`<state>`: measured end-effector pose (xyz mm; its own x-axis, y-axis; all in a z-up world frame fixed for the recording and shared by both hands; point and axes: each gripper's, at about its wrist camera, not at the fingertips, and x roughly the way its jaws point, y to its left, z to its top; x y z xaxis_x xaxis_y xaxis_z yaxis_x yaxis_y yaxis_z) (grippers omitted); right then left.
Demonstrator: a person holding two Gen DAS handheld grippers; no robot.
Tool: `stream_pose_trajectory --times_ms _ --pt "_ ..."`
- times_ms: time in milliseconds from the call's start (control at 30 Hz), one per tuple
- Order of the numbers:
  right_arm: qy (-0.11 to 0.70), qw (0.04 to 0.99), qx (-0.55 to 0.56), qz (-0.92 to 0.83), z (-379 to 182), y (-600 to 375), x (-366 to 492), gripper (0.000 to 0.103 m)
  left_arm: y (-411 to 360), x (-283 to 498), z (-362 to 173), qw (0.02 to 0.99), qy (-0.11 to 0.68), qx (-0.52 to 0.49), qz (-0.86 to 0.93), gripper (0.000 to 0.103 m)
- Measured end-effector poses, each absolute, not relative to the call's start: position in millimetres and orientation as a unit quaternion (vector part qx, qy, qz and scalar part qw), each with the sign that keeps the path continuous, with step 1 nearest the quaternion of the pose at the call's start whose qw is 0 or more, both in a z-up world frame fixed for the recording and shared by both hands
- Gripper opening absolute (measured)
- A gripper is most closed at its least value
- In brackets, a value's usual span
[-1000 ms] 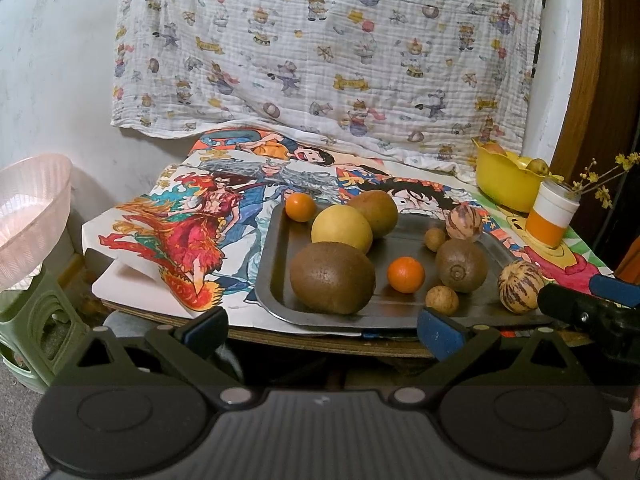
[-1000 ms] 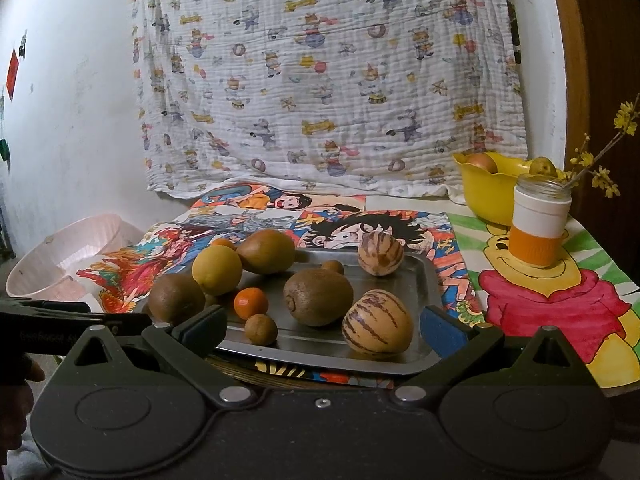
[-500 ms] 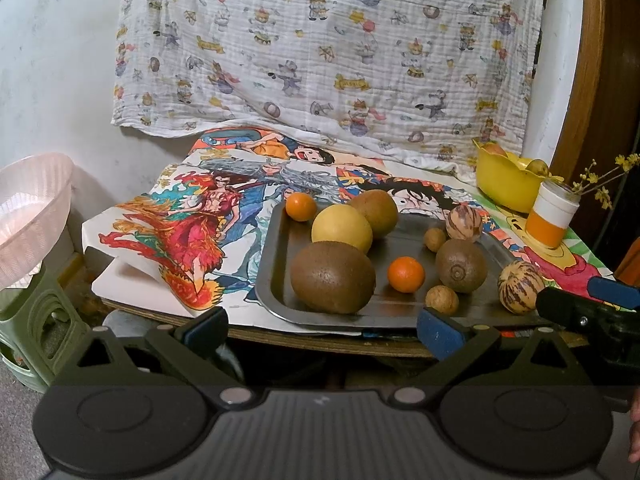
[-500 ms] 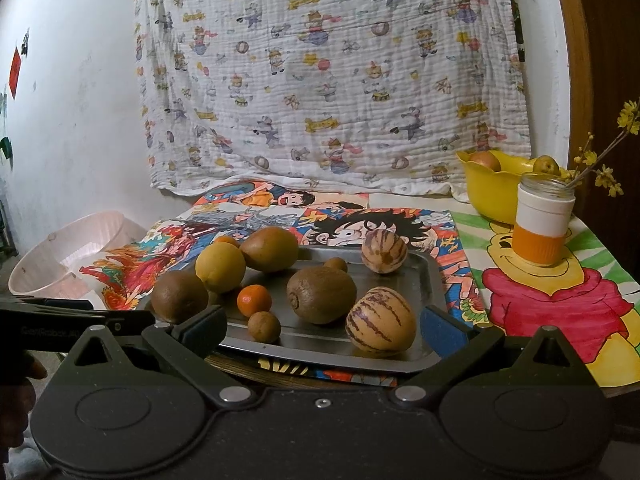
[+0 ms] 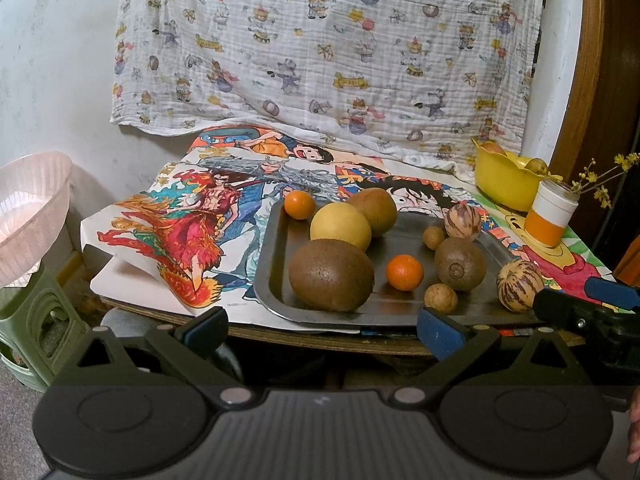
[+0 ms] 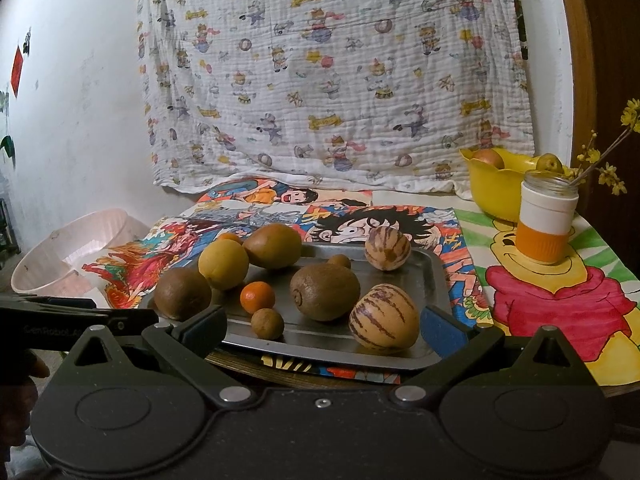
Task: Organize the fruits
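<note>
Both claws released, empty: left gripper (image 5: 320,328), right gripper (image 6: 323,330). Risk: round striped fruit (image 6: 384,316) at tray (image 6: 434,276) near edge rolls off if nudged.

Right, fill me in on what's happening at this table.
A person holds two grippers short of the table's near edge, both open and empty. The left gripper faces the big kiwi on the metal tray; the right gripper faces the striped melon. Nine fruits lie untouched on the tray. The yellow bowl behind already holds some fruit.
</note>
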<state>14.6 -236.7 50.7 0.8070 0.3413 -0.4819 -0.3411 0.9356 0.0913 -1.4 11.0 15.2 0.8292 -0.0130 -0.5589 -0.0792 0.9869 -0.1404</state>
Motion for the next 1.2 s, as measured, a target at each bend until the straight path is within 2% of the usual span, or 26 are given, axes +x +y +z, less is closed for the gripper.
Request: stream_pose_trajectory --times_ms 800,1200 --pt "0.257 0.949 0.001 0.182 47.5 -236.7 14.0 0.102 -1.2 -1.2 11.5 0.95 0.304 -0.055 0.031 0.102" --pt "0.258 0.949 0.0 0.182 47.5 -235.9 13.3 0.102 5.0 -2.3 10.8 0.947 0.31 -0.083 0.02 0.102"
